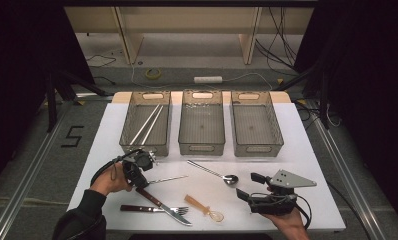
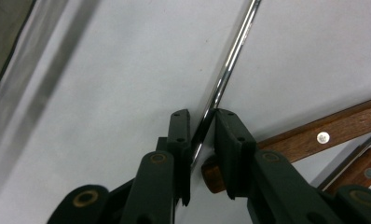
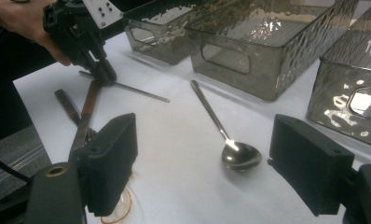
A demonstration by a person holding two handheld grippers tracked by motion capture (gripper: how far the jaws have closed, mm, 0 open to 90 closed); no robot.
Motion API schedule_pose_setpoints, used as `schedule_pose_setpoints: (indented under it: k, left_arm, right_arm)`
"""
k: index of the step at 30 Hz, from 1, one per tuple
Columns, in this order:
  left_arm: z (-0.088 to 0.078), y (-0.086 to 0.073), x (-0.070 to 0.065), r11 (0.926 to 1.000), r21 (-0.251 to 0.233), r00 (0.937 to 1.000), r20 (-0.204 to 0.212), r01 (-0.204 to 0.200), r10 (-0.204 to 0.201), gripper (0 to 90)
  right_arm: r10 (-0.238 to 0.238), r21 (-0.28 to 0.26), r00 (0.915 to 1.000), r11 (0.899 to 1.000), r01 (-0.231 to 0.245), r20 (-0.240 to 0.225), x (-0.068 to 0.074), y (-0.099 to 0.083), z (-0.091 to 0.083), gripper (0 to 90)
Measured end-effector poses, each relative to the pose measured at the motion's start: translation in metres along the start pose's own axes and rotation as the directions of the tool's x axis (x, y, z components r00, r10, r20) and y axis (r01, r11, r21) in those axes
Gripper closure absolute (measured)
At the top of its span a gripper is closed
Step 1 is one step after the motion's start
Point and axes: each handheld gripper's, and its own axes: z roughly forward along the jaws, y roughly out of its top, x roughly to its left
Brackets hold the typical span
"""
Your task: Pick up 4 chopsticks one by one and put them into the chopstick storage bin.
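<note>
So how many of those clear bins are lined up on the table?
3, in a row along the far side of the table: the left bin holds two metal chopsticks, while the middle bin and the right bin look empty.

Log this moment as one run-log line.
left gripper: closing on metal chopstick | right gripper: open, idle above table | spoon: untouched

Obstacles ahead of you: three clear bins in a row across the far half of the table, narrow gaps between them. Near half: spoon mid-table, knife and fork crossed at front left, amber plastic spoon just right of them. Open room: between spoon and amber plastic spoon, plus the table's outer margins beside the bins.
</note>
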Motion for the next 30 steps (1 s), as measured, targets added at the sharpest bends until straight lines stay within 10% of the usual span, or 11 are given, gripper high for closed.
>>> schedule_pose_setpoints:
  k: [30]
  left_arm:
    - [-0.0007,-0.0025,0.0005,0.9974,-0.027,0.9975,-0.023,-0.067,0.067,85.1]
  right_arm:
    - [-0.001,-0.002,1.0000,1.000,0.001,-0.001,-0.0005,0.0003,0.0001,24.1]
